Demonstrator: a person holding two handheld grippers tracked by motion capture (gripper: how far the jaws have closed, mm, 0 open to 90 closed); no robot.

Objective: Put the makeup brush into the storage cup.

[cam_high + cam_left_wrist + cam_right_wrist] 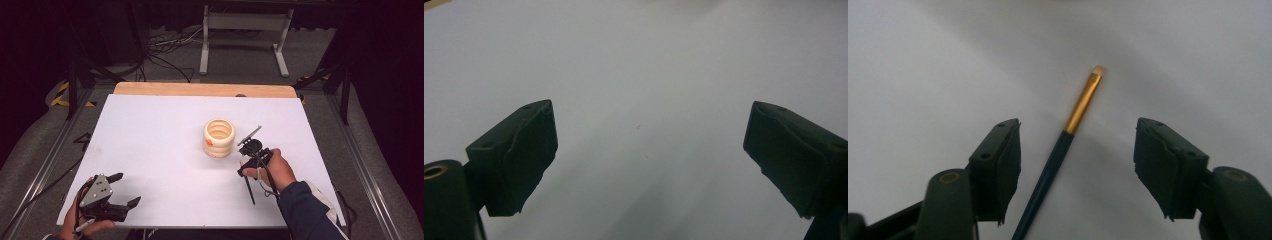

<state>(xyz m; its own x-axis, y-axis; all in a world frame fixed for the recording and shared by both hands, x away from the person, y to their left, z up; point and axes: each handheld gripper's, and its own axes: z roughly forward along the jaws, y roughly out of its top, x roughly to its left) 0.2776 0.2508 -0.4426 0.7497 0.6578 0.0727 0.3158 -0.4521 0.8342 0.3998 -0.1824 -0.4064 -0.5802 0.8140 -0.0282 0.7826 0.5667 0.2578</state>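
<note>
The left gripper [125, 189] rests low at the near left, fingers [514, 155] spread wide. The right gripper [1075, 165], held in the right hand [275, 170], points down, fingers partly apart.

We note a white desk [165, 150] with a wooden far edge, grey floor [240, 55], loose cables [165, 47], a white metal frame [245, 22], dark surroundings.

A white rectangular surface [165, 150] carries a cream ribbed ring-stacked cup [218, 137] a little right of its middle. To the cup's right and nearer the person lies a dark-handled, gold-ferruled slender brush [1068, 145], flat on the surface between the jaws of the right tongs [1075, 170], closer to the left jaw. The left tongs [127, 190] sit at the near left corner, well apart from the cup.
</note>
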